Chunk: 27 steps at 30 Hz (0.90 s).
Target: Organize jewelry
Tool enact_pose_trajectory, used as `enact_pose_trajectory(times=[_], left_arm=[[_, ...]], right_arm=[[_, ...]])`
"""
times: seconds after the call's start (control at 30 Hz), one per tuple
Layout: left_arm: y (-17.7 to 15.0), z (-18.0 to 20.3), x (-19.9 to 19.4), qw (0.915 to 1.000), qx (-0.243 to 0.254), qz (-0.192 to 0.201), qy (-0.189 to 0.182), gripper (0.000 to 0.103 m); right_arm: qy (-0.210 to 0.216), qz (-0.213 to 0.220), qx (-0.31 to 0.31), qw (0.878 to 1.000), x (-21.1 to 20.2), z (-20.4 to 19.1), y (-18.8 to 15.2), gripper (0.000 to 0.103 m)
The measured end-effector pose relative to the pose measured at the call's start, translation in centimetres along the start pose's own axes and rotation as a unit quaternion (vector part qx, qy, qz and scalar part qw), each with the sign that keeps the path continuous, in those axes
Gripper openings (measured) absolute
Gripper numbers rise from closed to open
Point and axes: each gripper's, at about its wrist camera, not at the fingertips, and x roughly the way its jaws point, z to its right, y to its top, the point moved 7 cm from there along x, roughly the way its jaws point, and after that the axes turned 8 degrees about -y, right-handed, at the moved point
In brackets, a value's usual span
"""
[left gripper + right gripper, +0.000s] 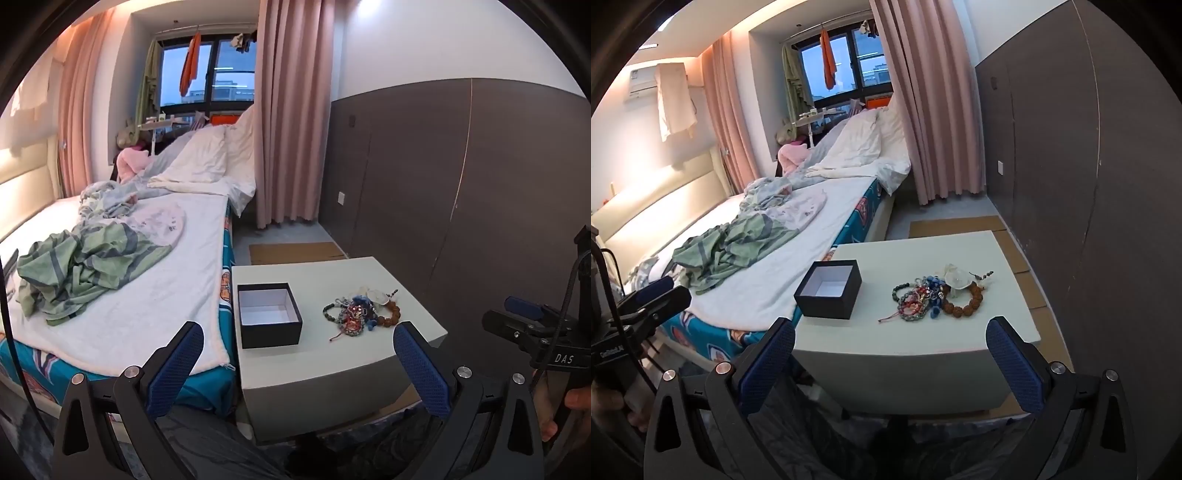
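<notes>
The room is dim and a bit blue. Warm light glows on the wall above the bed (701, 221). The window (218, 70) shows evening sky. Edges bend round and go black.

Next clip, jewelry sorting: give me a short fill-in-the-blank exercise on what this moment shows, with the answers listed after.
1. The black box on the white table has no lid on it and holds ____.
2. The jewelry pile lies to the ____ of the box.
3. The brown bead bracelet rests at the pile's ____ edge.
4. The left gripper and right gripper both have their jaws ____.

Missing words: nothing; right; right; open
</notes>
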Motion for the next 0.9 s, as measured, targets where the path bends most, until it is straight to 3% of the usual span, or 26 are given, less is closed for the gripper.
enact_pose_trajectory(times=[0.9], left_arm=[[0.35,-0.01,-0.59,1.0000,-0.002,0.003,-0.005,0.102]], right_arm=[[0.004,-0.003,0.001,1.000,0.41,-0.37,-0.27,0.103]])
